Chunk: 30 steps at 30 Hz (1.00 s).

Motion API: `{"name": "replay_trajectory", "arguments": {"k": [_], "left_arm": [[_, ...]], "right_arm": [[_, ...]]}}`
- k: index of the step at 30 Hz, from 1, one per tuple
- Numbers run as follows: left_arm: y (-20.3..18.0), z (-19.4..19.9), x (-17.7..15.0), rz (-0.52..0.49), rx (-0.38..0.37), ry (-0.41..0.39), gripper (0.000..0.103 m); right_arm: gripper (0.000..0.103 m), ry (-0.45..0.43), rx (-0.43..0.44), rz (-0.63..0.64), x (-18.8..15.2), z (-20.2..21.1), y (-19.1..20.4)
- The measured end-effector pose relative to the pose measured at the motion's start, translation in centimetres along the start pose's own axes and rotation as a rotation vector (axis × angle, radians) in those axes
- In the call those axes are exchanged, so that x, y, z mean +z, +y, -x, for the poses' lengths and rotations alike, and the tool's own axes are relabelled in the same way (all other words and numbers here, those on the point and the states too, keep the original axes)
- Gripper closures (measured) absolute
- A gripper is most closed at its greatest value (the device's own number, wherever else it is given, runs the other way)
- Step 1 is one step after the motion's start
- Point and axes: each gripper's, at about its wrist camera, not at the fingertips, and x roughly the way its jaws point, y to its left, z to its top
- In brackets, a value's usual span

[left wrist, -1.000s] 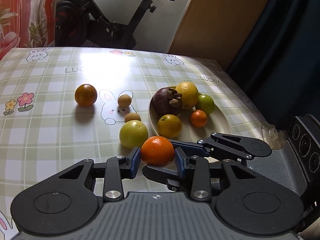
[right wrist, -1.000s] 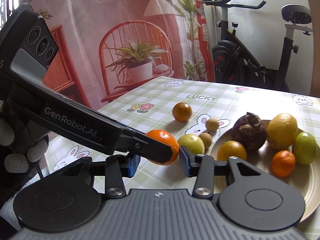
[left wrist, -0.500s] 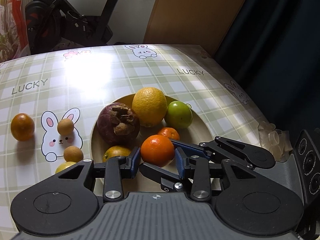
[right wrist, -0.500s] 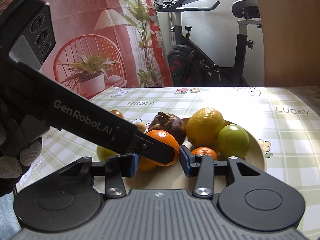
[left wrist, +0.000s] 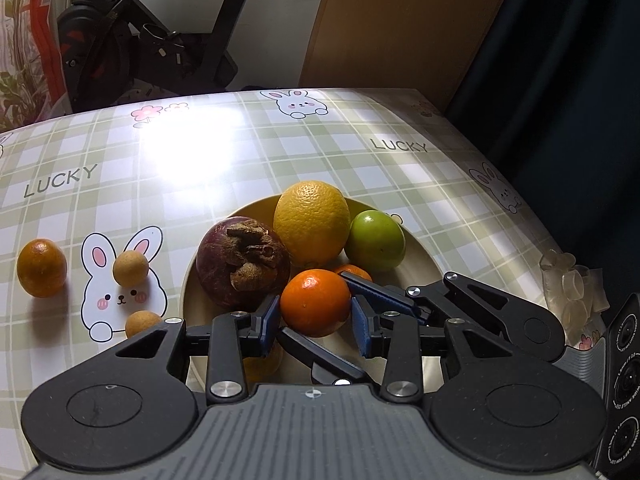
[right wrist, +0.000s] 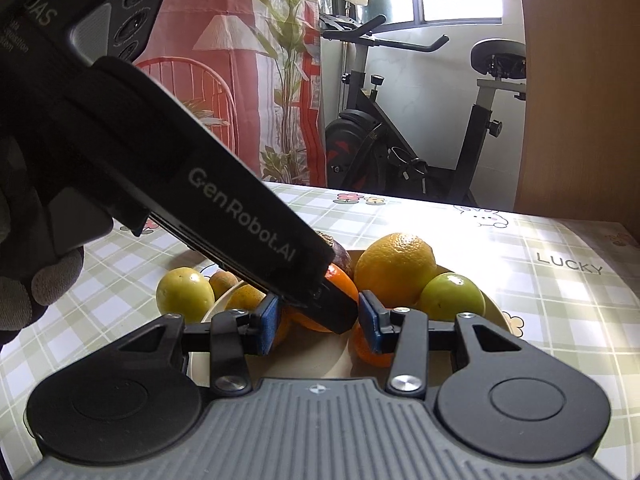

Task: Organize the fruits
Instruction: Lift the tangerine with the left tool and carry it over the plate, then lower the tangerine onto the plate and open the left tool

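Desk under a green plaid cloth with rabbits and the word LUCKY carries a cream plate of fruit. The left hand-held gripper reaches over the plate's near rim, its blue pads closed against both sides of an orange low over the plate. The right hand-held gripper comes in from the other side with its jaws parted and gripping nothing; the tip of the left one's finger lies between them.

On the plate behind the orange sit a large yellow citrus, a purple mangosteen touching it, and a green fruit. A small tangerine peeks out behind the orange. Off the plate to the left lie a yellow-green fruit, another tangerine, and two tan longans on a printed rabbit.
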Motion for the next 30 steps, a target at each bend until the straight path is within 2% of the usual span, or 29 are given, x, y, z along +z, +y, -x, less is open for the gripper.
{"name": "replay_trajectory", "arguments": {"k": [20,30], "left_arm": [[-0.2,0.4,-1.3,0.003,0.014,-0.056,0.063],[-0.9,2.7,-1.9,-0.017,0.036,-0.148,0.062]], "right_arm": [[0.058,0.008,-0.054,0.026,-0.1,-0.4,0.5],[0.058,0.003,-0.055,0.011,-0.1,-0.3,0.2]]}}
